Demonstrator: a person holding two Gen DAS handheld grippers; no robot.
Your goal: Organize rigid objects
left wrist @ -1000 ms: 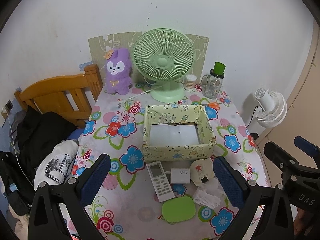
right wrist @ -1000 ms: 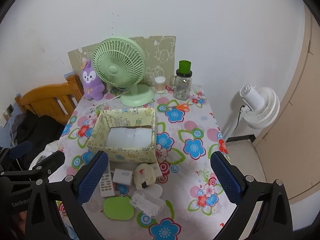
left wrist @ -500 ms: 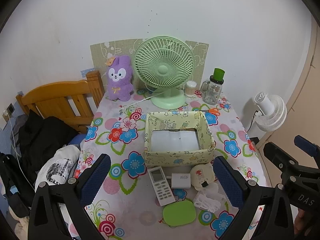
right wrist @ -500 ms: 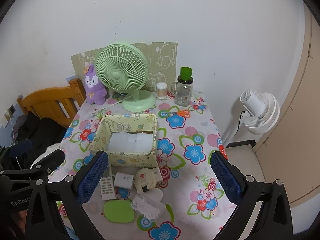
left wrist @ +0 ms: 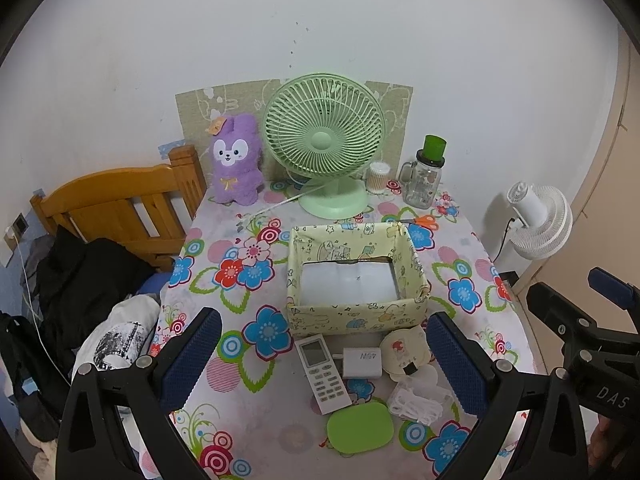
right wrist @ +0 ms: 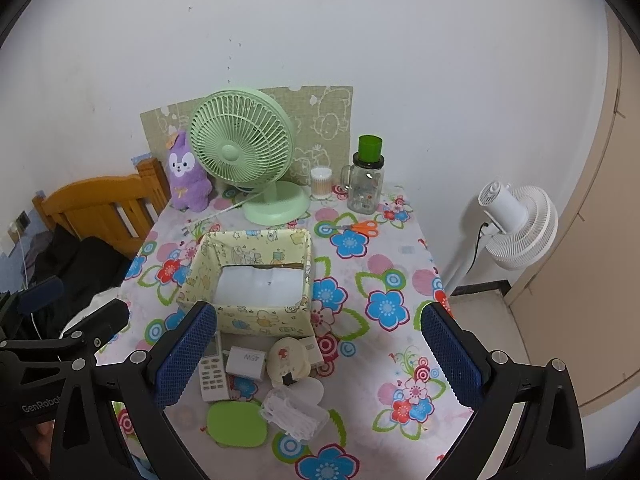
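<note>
A yellow patterned box (left wrist: 356, 312) (right wrist: 256, 322) with a white bottom stands open mid-table. In front of it lie a white remote (left wrist: 323, 374) (right wrist: 213, 372), a white 45W charger (left wrist: 362, 362) (right wrist: 246, 362), a cream round case (left wrist: 404, 354) (right wrist: 287, 362), a clear plastic case (left wrist: 418, 398) (right wrist: 296, 410) and a flat green oval case (left wrist: 358, 424) (right wrist: 236, 424). My left gripper (left wrist: 320, 364) hangs open above these items. My right gripper (right wrist: 316, 356) is open too, above the table's front, holding nothing.
A green desk fan (left wrist: 324, 144), a purple plush rabbit (left wrist: 236, 164), a cotton-swab jar (left wrist: 379, 176), a glass mug with a green lid (left wrist: 426, 178) and orange scissors (left wrist: 424, 221) line the back. A wooden bed frame (left wrist: 120, 204) with clothes stands left, a white floor fan (left wrist: 538, 220) right.
Both grippers have pulled back and up from the table; the box and items look smaller and farther. Nothing on the table has moved.
</note>
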